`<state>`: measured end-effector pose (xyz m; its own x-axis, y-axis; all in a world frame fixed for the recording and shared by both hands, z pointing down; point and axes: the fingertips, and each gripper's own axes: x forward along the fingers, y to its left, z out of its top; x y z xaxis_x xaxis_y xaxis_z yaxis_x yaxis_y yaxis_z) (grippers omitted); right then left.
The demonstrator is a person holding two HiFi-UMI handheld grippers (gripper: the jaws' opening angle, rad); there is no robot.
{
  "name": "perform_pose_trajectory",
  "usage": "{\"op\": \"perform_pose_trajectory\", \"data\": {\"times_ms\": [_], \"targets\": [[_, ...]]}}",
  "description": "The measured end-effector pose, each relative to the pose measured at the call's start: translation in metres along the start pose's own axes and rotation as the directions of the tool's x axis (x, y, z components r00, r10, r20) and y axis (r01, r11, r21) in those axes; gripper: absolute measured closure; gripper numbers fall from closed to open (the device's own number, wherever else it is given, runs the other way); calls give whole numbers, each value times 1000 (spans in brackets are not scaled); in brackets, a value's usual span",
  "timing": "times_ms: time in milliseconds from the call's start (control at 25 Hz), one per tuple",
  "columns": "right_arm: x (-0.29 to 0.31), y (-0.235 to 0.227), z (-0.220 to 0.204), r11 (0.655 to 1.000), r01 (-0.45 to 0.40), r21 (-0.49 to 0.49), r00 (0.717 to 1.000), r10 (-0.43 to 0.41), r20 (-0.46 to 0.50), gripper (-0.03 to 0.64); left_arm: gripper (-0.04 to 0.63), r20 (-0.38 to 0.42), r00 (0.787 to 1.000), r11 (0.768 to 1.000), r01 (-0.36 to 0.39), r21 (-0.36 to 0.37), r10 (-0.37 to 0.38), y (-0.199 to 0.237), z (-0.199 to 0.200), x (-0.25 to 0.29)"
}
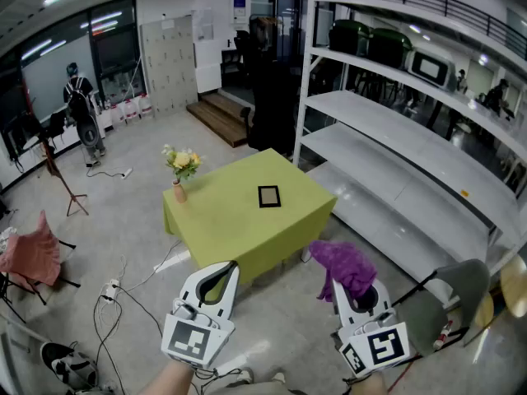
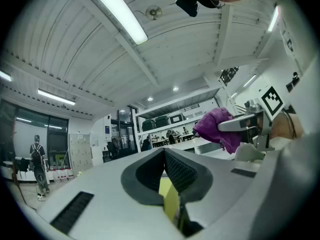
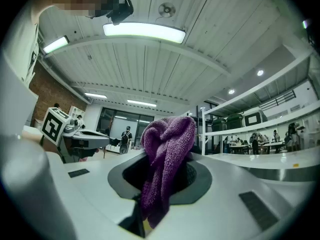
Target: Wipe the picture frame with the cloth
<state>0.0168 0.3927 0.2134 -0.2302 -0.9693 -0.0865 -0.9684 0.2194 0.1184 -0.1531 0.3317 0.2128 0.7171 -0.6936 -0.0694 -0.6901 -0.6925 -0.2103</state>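
You held the cloth (image 1: 344,263) pinched in your right tool (image 1: 359,295), left tool (image 1: 222,271) pressed together empty, picture frame (image 1: 269,196) flat on the bench (image 1: 216,225) ahead; the bunched cloth could slip free under wiping pressure.

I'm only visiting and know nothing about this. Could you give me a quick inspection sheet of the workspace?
Surface: table under a green cover.
Job's things: picture frame lying flat on the table; purple cloth held off the table.
Clutter: flower vase near the table's left corner.
Grippers: left gripper shut, empty; right gripper shut on the purple cloth.
Cables: loose cables on the floor left of the table.
Surroundings: white shelving; person far off.
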Motion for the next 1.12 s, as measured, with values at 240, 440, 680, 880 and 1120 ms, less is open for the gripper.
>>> {"op": "perform_pose_trajectory", "data": {"times_ms": [240, 440, 680, 880, 1120], "targets": [[-1, 2, -4, 1000, -2, 19, 1000, 2, -7, 528, 589, -13, 1000, 1000, 10, -1, -10, 3, -3, -2], [-4, -9, -11, 1000, -1, 25, 1000, 2, -19, 528, 589, -21, 1000, 1000, 16, 1, -16, -4, -4, 5], [-11, -25, -18, 1000, -11, 24, 999, 12, -30, 528, 589, -31, 999, 1000, 13, 8, -12, -16, -6, 15], [-17, -39, -29, 999, -26, 29, 999, 27, -36, 528, 589, -39, 999, 1000, -4, 4, 4, -30, -10, 22], [-17, -52, -36, 999, -40, 28, 999, 41, -30, 528, 589, -46, 999, 1000, -10, -5, 10, -44, -18, 32]]}}
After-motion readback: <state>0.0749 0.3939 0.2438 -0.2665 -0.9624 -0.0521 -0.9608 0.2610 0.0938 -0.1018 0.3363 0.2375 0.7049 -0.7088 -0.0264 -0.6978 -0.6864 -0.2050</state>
